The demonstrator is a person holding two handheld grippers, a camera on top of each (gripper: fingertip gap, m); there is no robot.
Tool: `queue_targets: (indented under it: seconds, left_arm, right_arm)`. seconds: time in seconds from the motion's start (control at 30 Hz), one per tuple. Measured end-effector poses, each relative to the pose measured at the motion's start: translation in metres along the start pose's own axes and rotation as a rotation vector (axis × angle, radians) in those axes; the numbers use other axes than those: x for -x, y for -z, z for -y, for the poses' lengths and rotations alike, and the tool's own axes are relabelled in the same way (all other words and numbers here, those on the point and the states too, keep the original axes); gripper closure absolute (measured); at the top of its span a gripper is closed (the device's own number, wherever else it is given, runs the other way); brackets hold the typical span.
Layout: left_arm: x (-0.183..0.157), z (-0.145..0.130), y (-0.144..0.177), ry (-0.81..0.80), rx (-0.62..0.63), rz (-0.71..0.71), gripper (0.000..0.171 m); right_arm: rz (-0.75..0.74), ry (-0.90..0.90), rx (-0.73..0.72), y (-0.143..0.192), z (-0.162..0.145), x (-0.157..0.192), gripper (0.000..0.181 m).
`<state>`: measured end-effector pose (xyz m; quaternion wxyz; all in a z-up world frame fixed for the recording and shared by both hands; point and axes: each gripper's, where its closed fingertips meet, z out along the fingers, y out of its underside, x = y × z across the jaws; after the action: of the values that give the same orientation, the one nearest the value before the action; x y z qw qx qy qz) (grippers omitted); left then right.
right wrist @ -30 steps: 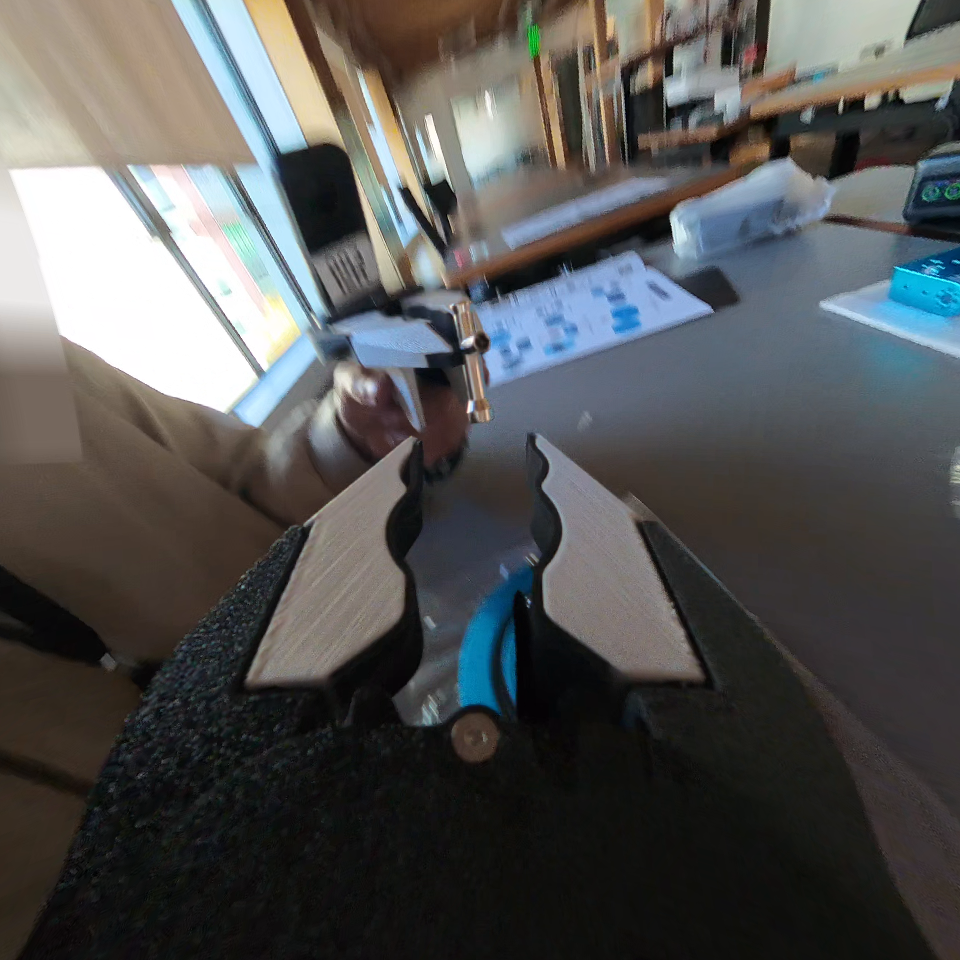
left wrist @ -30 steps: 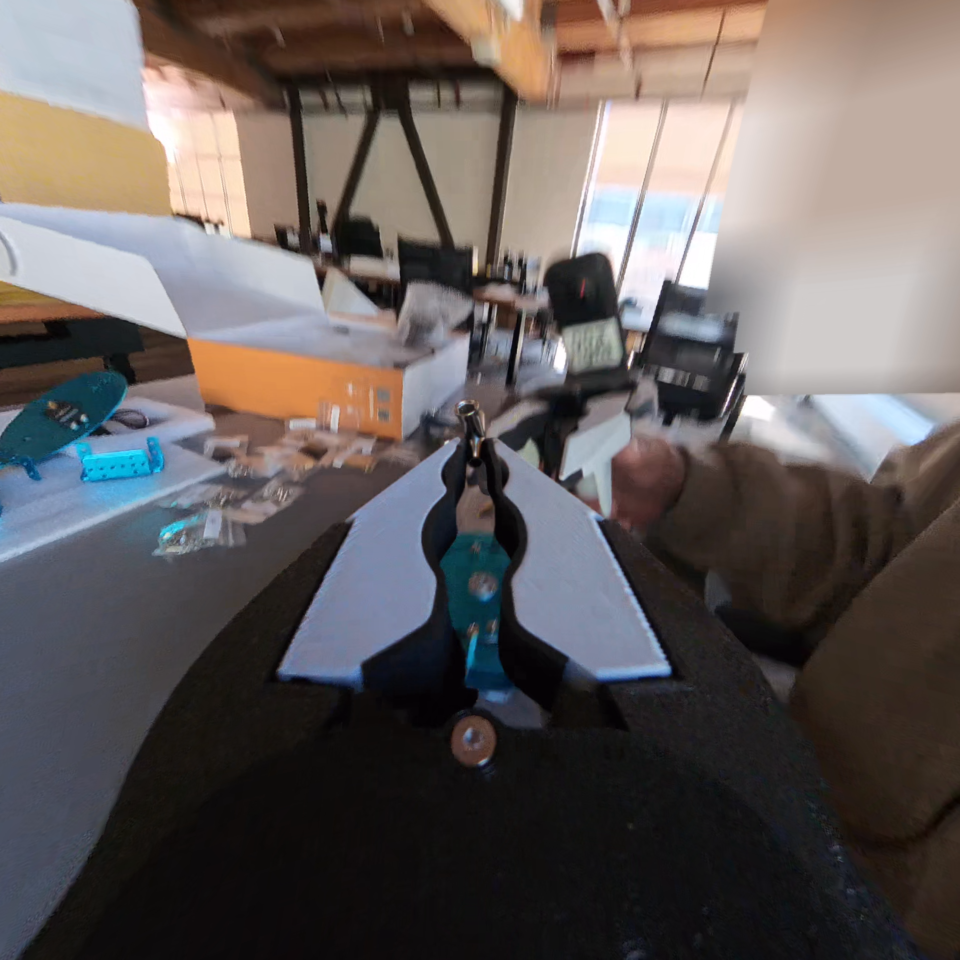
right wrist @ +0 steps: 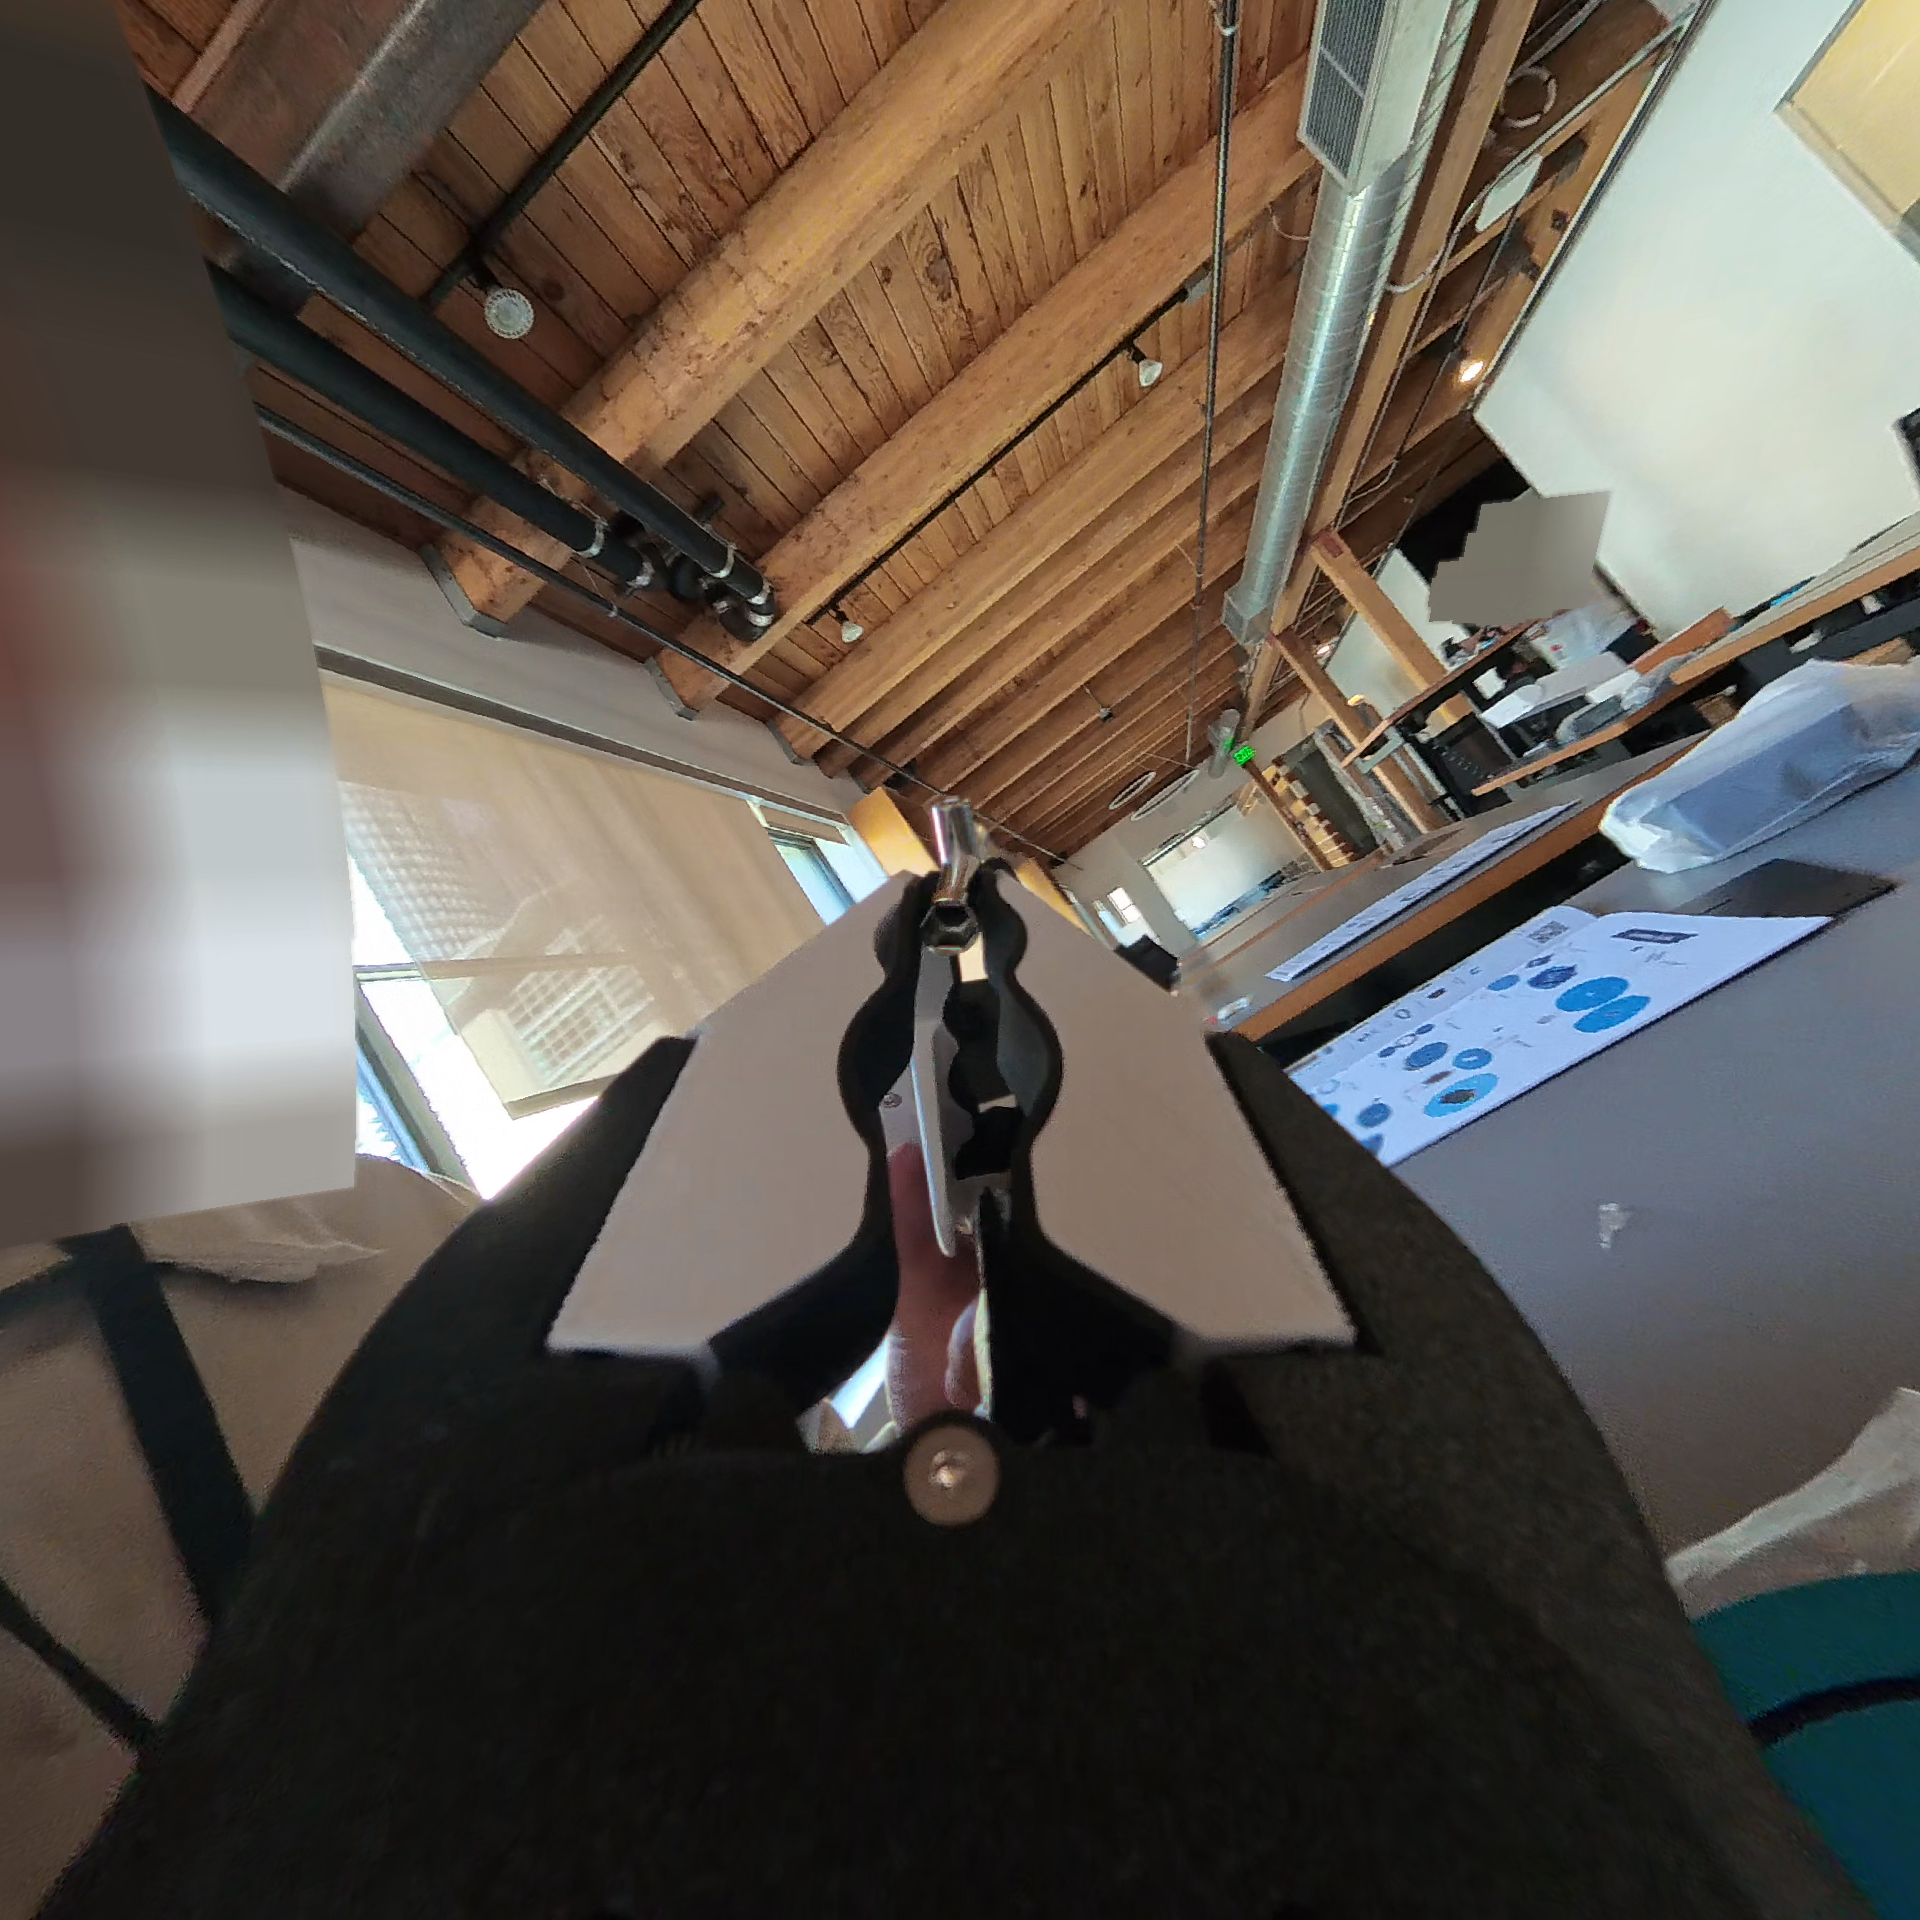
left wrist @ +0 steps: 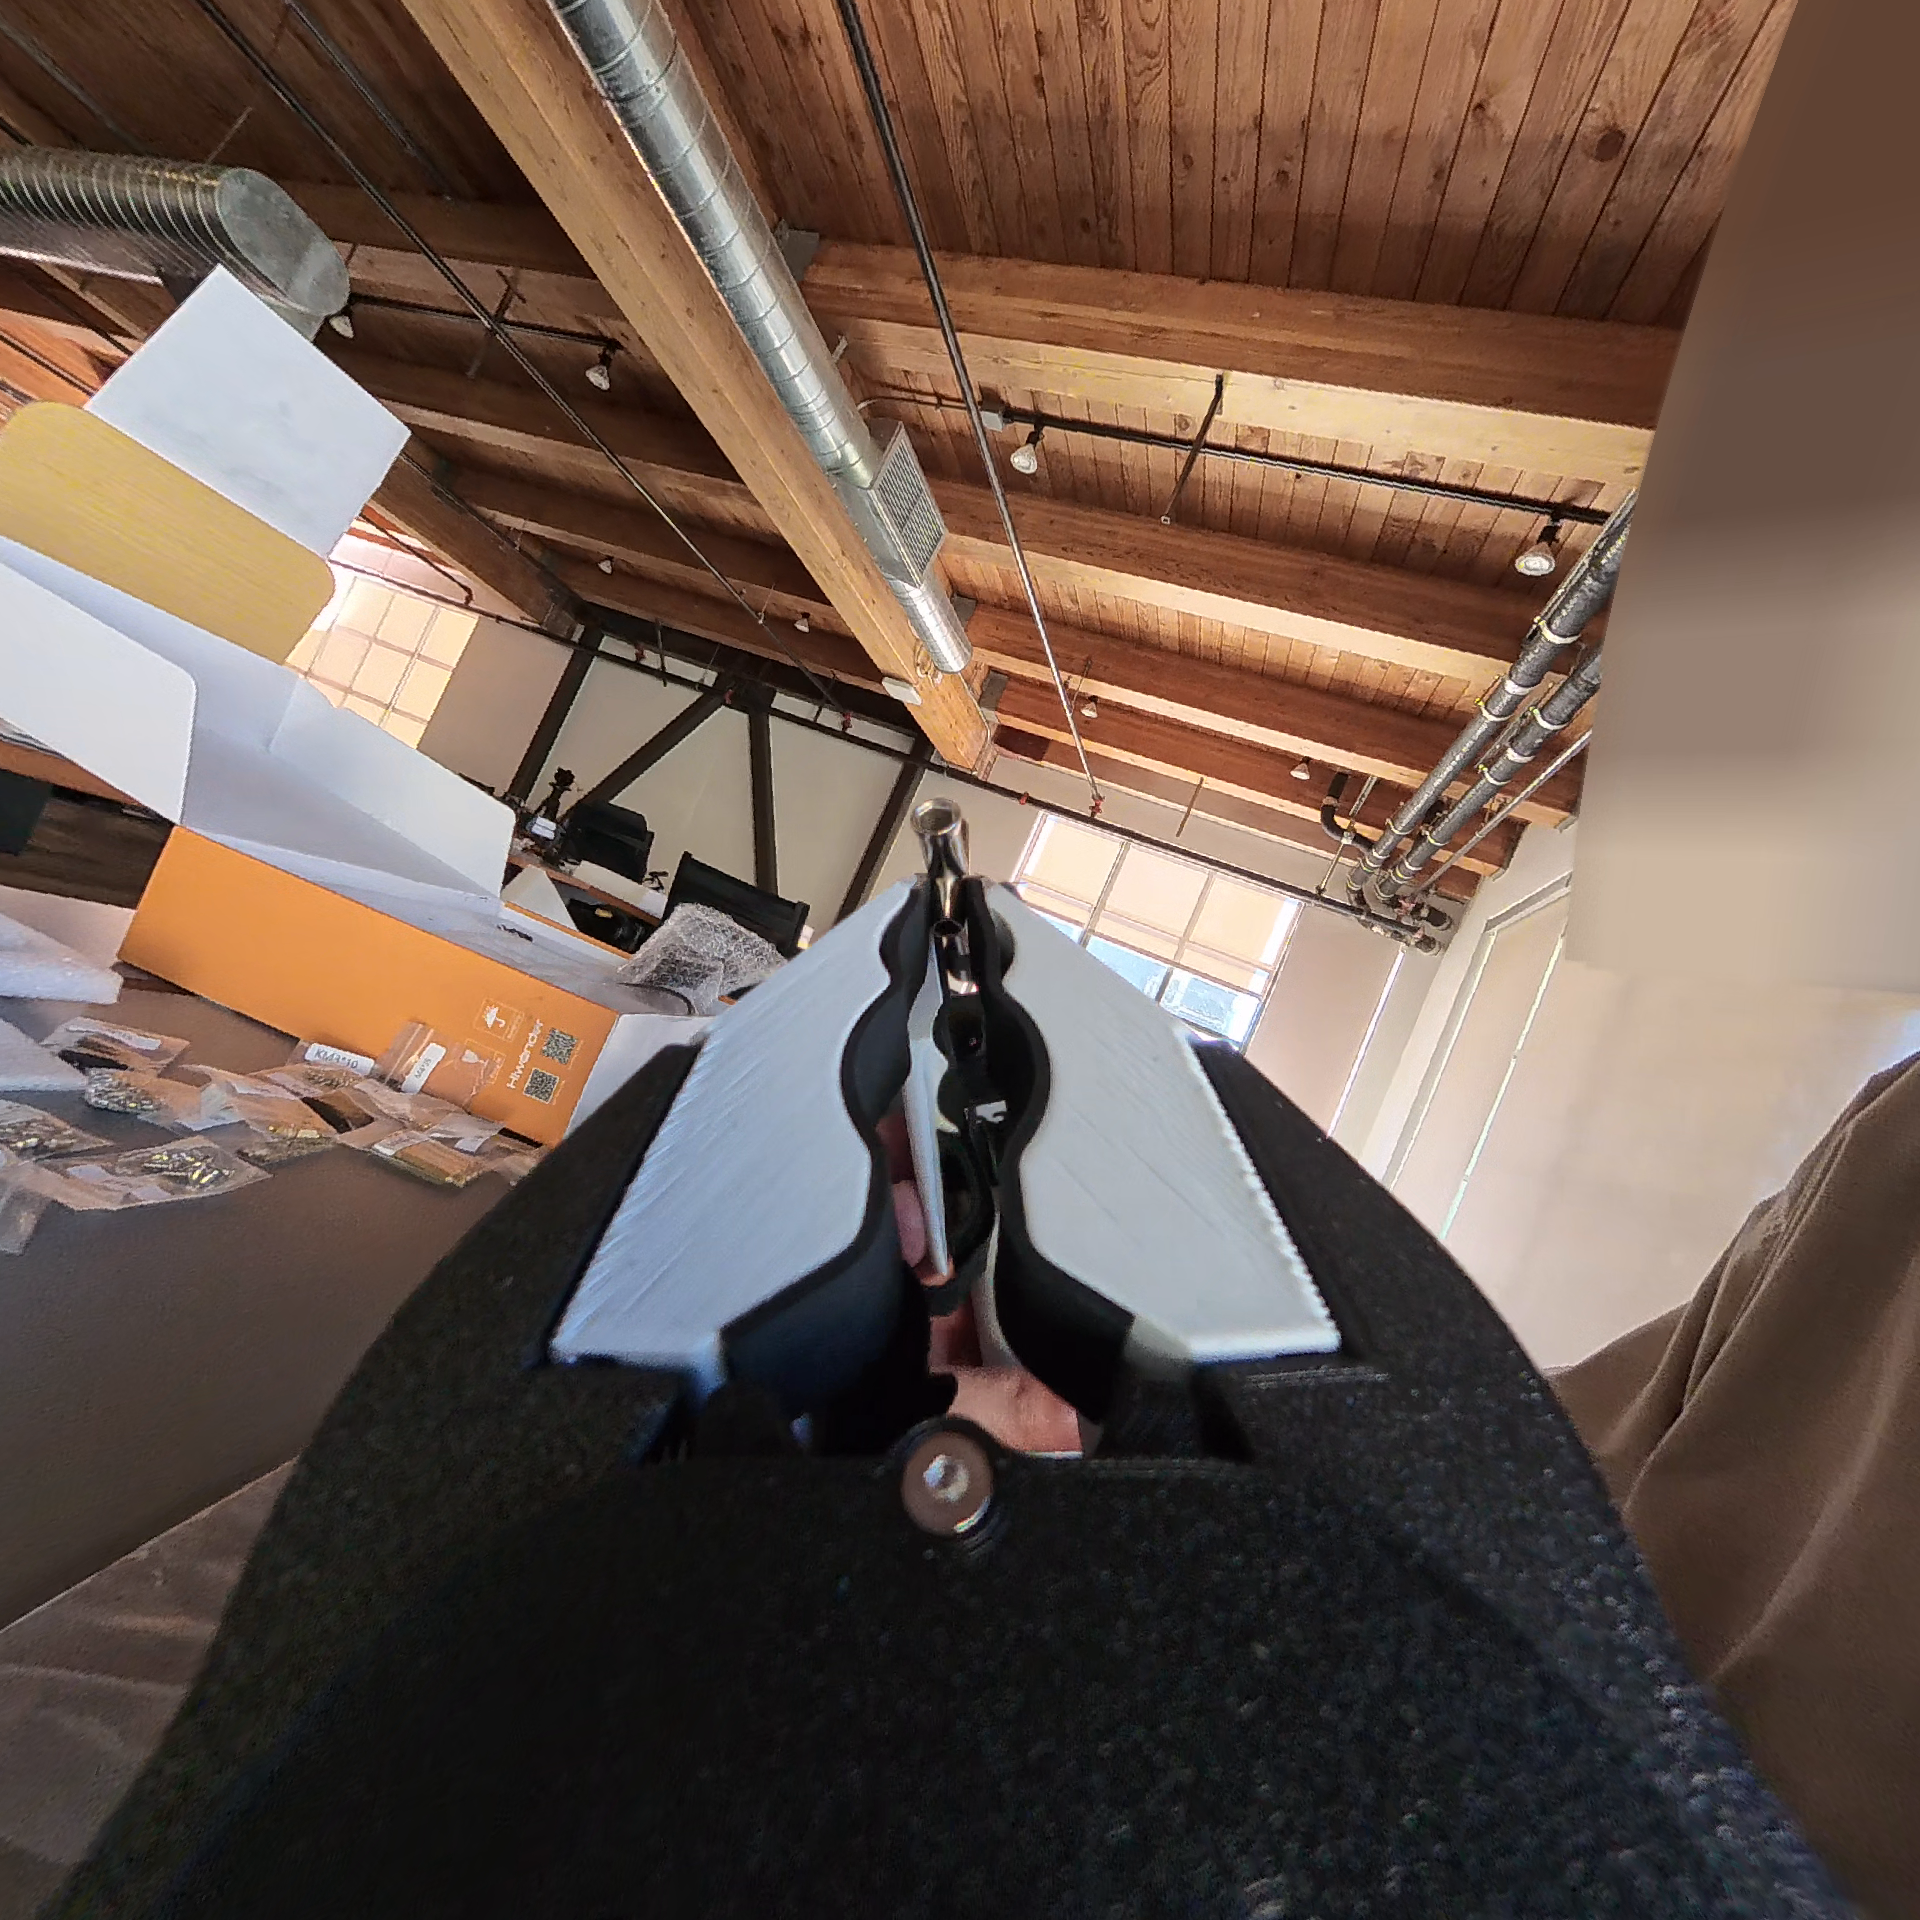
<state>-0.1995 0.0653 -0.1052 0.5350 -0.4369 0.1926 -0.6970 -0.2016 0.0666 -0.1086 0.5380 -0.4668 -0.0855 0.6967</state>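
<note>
- My left gripper (left wrist: pixel 951 904) points up at the plank ceiling, fingers pinched tight on a small metal tool (left wrist: pixel 940 842); its chrome tip pokes out past them.
- My right gripper (right wrist: pixel 956 904) does likewise, fingers clamped on a shiny metal piece (right wrist: pixel 951 831) with a hexagonal socket.
- Down left, an orange-and-white cardboard box (left wrist: pixel 343 935) and clear parts bags (left wrist: pixel 187 1164) sit on the grey bench (left wrist: pixel 208 1351).
- Down right, a printed sheet (right wrist: pixel 1538 1029) lies flat.

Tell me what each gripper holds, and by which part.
Left gripper pinches a small metal tool by its lower end; right gripper pinches a similar tool likewise.
</note>
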Motion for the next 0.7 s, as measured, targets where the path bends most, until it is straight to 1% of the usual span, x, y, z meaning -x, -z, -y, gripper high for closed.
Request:
queue_targets:
  seconds: [0.17, 0.23, 0.27, 0.3, 0.33, 0.37, 0.43, 0.47, 0.5, 0.53, 0.57, 0.63, 0.7]
  left_arm:
    - [0.001, -0.001, 0.003, -0.041, 0.043, 0.001, 0.167]
    - [0.005, -0.005, 0.007, -0.063, 0.110, 0.014, 0.167]
    - [0.009, -0.006, 0.011, -0.099, 0.149, 0.039, 0.165]
    - [0.015, -0.007, 0.016, -0.158, 0.187, 0.079, 0.160]
    - [0.022, -0.008, 0.023, -0.221, 0.237, 0.122, 0.154]
    - [0.027, -0.014, 0.029, -0.277, 0.309, 0.146, 0.153]
    - [0.035, -0.032, 0.044, -0.398, 0.497, 0.166, 0.153]
    - [0.043, -0.037, 0.051, -0.481, 0.573, 0.198, 0.153]
    - [0.047, -0.042, 0.057, -0.553, 0.637, 0.216, 0.153]
    - [0.049, -0.049, 0.063, -0.589, 0.704, 0.211, 0.154]
    - [0.050, -0.052, 0.066, -0.598, 0.749, 0.218, 0.154]
    - [0.049, -0.056, 0.070, -0.585, 0.785, 0.223, 0.154]
    - [0.046, -0.055, 0.071, -0.570, 0.770, 0.227, 0.154]
  right_arm:
    - [-0.017, 0.013, 0.036, 0.000, -0.003, 0.000, 0.173]
    - [-0.055, 0.080, 0.121, 0.001, -0.006, -0.004, 0.173]
    - [-0.081, 0.135, 0.177, 0.003, -0.005, -0.007, 0.174]
    - [-0.103, 0.180, 0.241, 0.006, -0.001, -0.009, 0.173]
    - [-0.128, 0.206, 0.337, 0.010, 0.001, -0.014, 0.173]
    - [-0.178, 0.248, 0.477, 0.017, -0.001, -0.022, 0.173]
    - [-0.297, 0.443, 0.797, 0.035, -0.007, -0.045, 0.172]
    - [-0.330, 0.468, 0.989, 0.047, -0.014, -0.054, 0.172]
    - [-0.340, 0.496, 1.146, 0.055, -0.018, -0.059, 0.172]
    - [-0.318, 0.544, 1.270, 0.058, -0.023, -0.060, 0.172]
    - [-0.293, 0.549, 1.402, 0.062, -0.030, -0.061, 0.172]
    - [-0.321, 0.606, 1.610, 0.069, -0.037, -0.075, 0.172]
    - [-0.292, 0.590, 1.753, 0.074, -0.049, -0.078, 0.172]
